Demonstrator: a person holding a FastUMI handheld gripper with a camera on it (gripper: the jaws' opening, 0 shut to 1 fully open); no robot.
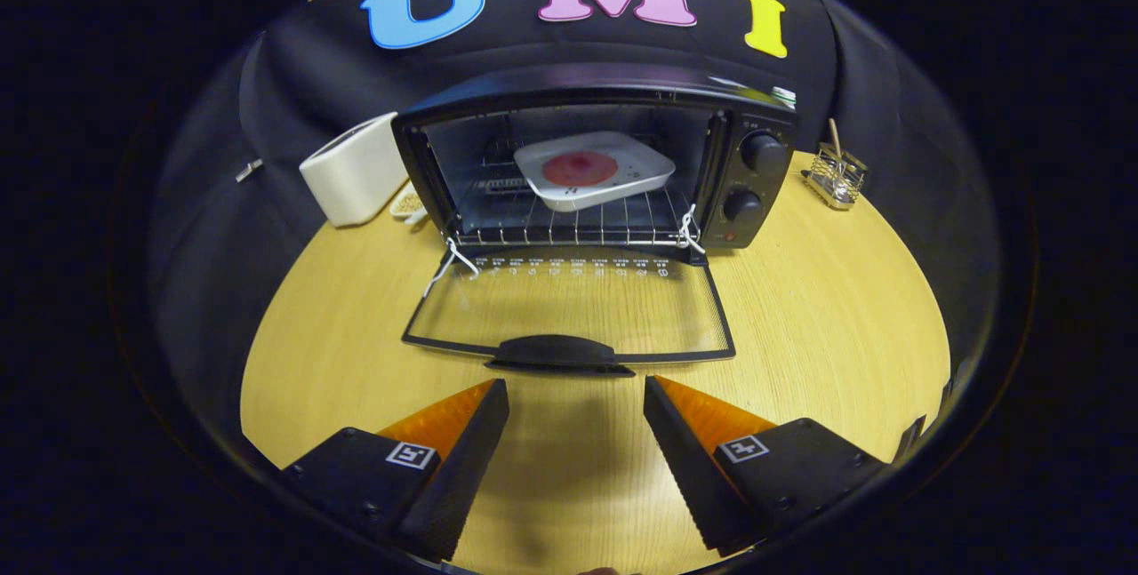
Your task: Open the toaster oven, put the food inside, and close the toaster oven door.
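While its two fingers stand spread wide with nothing between them, the tool (576,388) hangs over the bare wooden tabletop (827,326), tips apart from everything.

Item 1, oven door (569,304): glass panel in a dark frame, folded fully down and lying flat toward the tool. Its dark handle (558,353) sits just ahead of the fingertips, centred on the gap between them, not touched.

Item 2, toaster oven (594,162): black box beyond the door, cavity open, wire rack (578,224) visible inside. White cord (449,259) is tied at both lower front corners near the hinges. Two round knobs (760,150) sit one above the other on the panel at the right.

Item 3, food: a white square plate (594,168) with a round reddish patch (580,168) at its centre, resting inside the oven on the rack, slightly tilted.

Item 4, white boxy appliance (354,171): on the tabletop just left of the oven.

Item 5, small wire holder (836,177): on the tabletop right of the oven, a thin stick standing in it.
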